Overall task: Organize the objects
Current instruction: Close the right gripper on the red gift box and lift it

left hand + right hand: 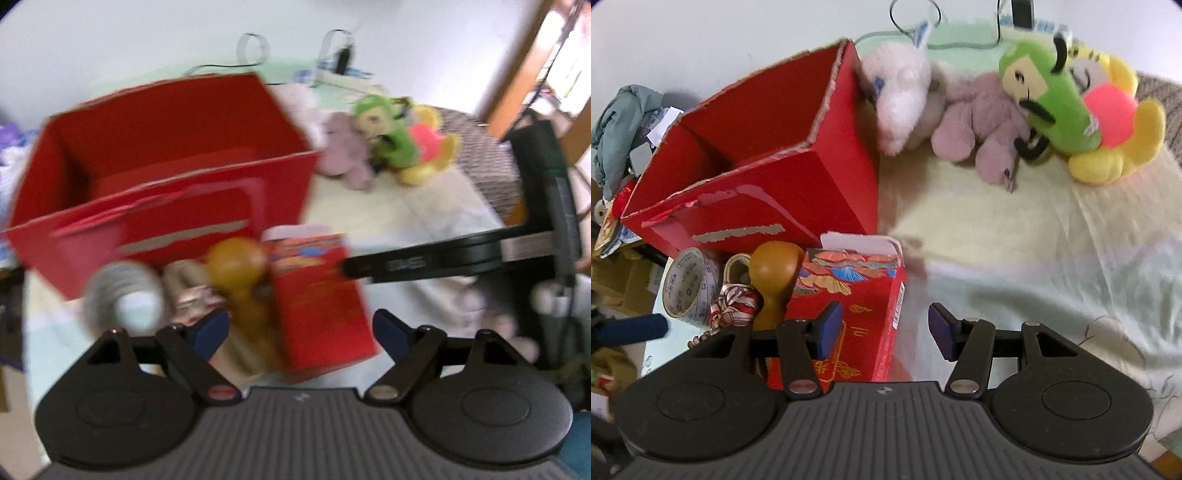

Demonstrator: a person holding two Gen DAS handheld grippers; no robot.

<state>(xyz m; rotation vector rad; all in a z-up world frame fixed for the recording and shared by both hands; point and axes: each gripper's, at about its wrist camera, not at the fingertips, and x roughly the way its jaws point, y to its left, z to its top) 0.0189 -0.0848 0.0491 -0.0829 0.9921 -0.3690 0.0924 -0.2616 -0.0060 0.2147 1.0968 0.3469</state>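
Observation:
A big open red cardboard box (207, 192) (812, 184) stands on the pale bedsheet. Before it stand a small red decorated carton (317, 295) (849, 295), a brown wooden knobbed piece (236, 258) (774, 269), a tape roll (125, 291) (687, 288) and a knotted patterned cloth (735, 306). My left gripper (301, 330) is open above the carton and the wooden piece, its pads apart from both. My right gripper (885, 329) is open over the carton's right edge, holding nothing. The left wrist view is blurred.
Right of the box lie plush toys: white (901, 96), mauve (979, 122) (343, 147), green (1052, 99) (388, 129), yellow with a pink ball (1119, 140). Cables and a charger sit at the back. Clutter lies at the far left. Bare sheet spreads to the right.

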